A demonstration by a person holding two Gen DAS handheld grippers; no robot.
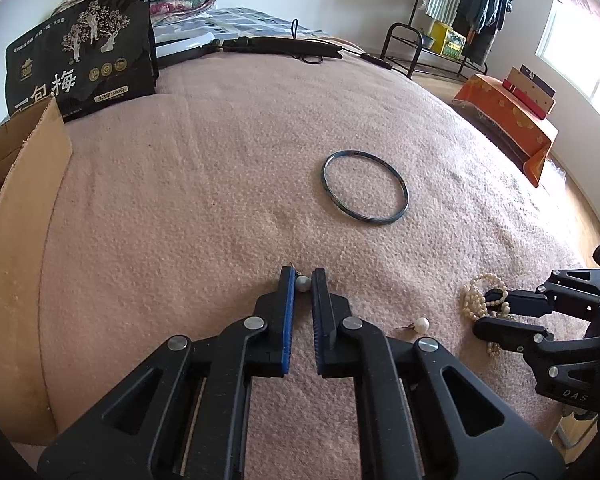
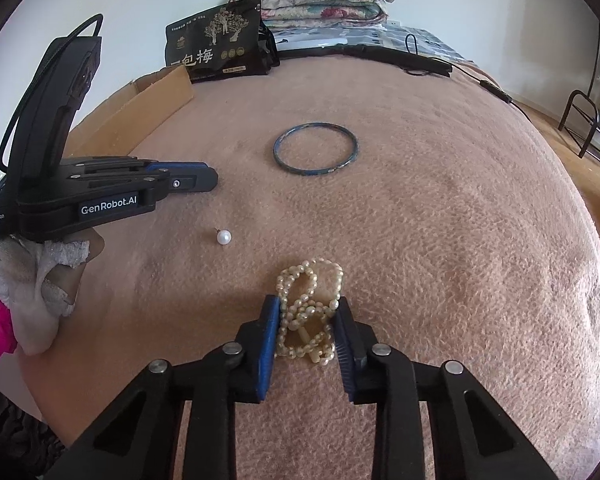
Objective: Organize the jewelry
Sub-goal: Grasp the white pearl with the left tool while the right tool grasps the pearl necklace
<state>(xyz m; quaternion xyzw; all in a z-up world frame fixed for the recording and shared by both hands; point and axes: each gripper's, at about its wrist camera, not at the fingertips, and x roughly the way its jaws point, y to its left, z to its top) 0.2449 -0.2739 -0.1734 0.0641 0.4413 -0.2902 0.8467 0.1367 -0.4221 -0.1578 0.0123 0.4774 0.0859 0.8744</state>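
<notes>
On the pink blanket point(image 1: 180, 200), the left gripper point(image 1: 303, 280) pinches a pearl earring point(image 1: 302, 282) at its tips, jaws nearly together; the right gripper point(image 2: 306, 312) is clamped on a bunched pearl necklace point(image 2: 308, 308). Both should lift gently and straight, lest the small stud slip; the cardboard box point(image 1: 28, 152) looks the likely goal. A second earring point(image 2: 223, 237) lies between them, post pointing left in the right view; the blue bangle point(image 2: 315, 150) lies flat beyond.

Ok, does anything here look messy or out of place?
The bead necklace is bunched in a tangled heap between the right gripper pads, and one pearl earring lies loose on the blanket, apart from its twin.
</notes>
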